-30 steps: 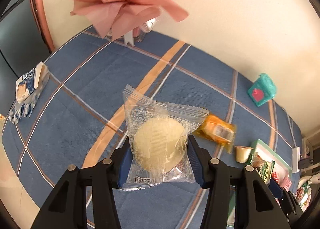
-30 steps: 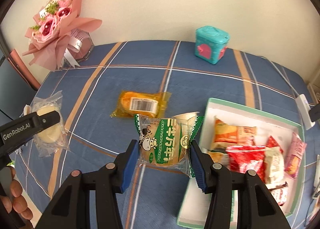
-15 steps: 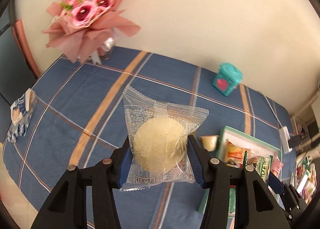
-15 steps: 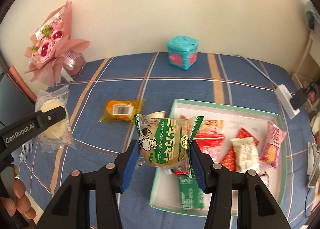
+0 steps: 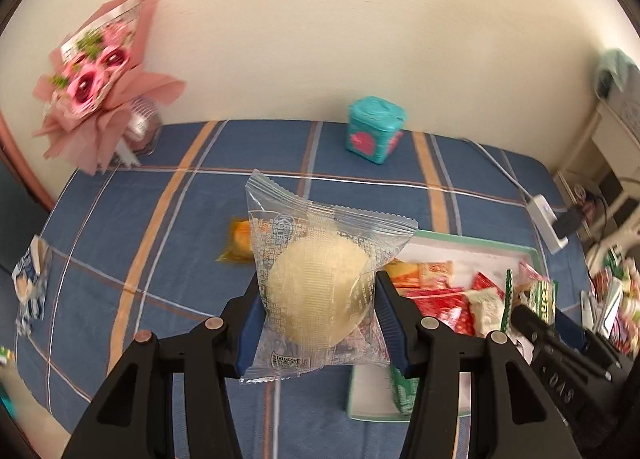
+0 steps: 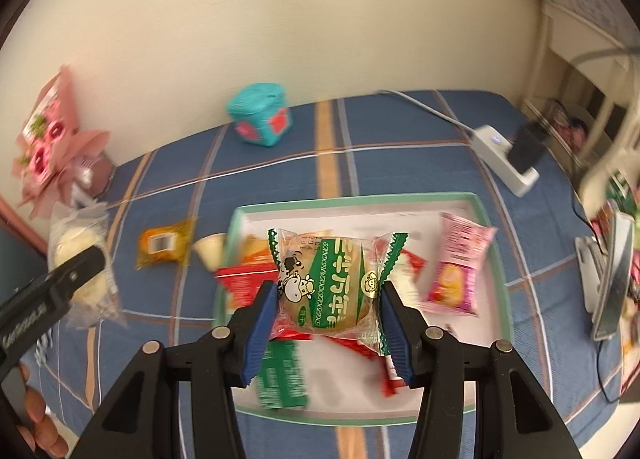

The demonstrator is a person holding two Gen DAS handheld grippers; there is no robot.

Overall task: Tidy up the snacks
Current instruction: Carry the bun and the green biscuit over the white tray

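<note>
My left gripper [image 5: 318, 323] is shut on a clear packet holding a round pale cake [image 5: 316, 295], carried above the blue plaid tablecloth near the left edge of the tray. In the right wrist view my right gripper [image 6: 328, 319] is shut on a green-and-white packet with a cow picture [image 6: 332, 287], held over the white tray with a green rim [image 6: 360, 201]. Several snack packets lie in the tray, among them a pink one [image 6: 456, 263]. An orange packet [image 6: 164, 245] and a small cup [image 6: 210, 251] lie on the cloth left of the tray.
A teal box [image 5: 374, 135] stands near the wall, a pink bouquet [image 5: 100, 87] at the back left. A white power strip with a plug [image 6: 508, 163] lies at the back right. A blue-and-white packet [image 5: 30, 283] lies at the far left. More clutter sits past the table's right edge.
Both grippers have carried their packets to the right, from over bare cloth to the tray. The right one now hangs over the tray's middle; the left one has reached its left side.
</note>
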